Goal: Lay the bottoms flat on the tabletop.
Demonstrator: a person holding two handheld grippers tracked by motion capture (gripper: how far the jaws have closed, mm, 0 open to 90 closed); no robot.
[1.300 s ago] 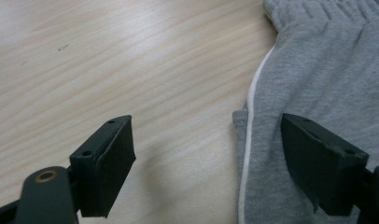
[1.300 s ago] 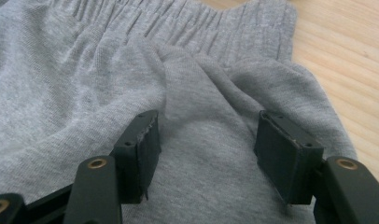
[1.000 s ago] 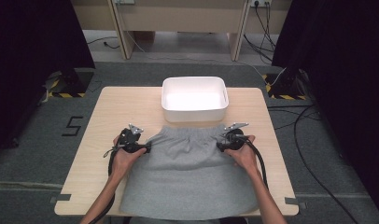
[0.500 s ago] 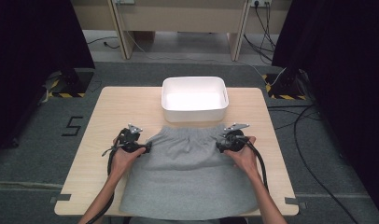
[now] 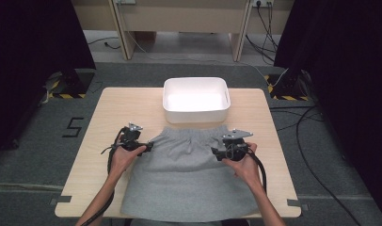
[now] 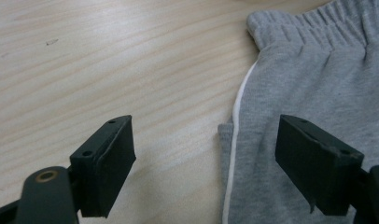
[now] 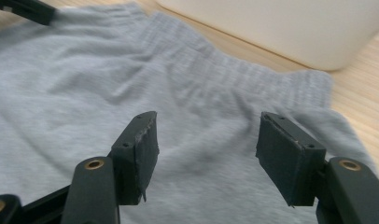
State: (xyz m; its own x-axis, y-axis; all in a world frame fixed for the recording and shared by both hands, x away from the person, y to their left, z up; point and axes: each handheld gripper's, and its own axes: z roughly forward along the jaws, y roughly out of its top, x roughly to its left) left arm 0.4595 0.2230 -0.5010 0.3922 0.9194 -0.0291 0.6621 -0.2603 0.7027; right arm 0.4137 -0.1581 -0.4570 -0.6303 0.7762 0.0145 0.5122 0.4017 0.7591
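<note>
Grey shorts: soft matt knit cloth, ribbed waistband, smooth white piping at side seam. Desk: pale wood, visible grain, matt. White tub at far edge: smooth, probably plastic. Jaws: matt black, edges slightly rough.

High overhead view, 2 close tool views, shared shorts

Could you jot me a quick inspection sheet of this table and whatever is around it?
Surface: wooden table, pale, tape at its near corners.
Job's things: grey shorts flat, waistband toward the white tub.
Clutter: nothing seen.
Grippers: left claw open, straddling the shorts' side edge; right claw open above the fabric near the waistband.
Cables: black ones trail from each claw; more on the floor at right.
Surroundings: grey floor, dark curtains, a "5" marked left.
</note>
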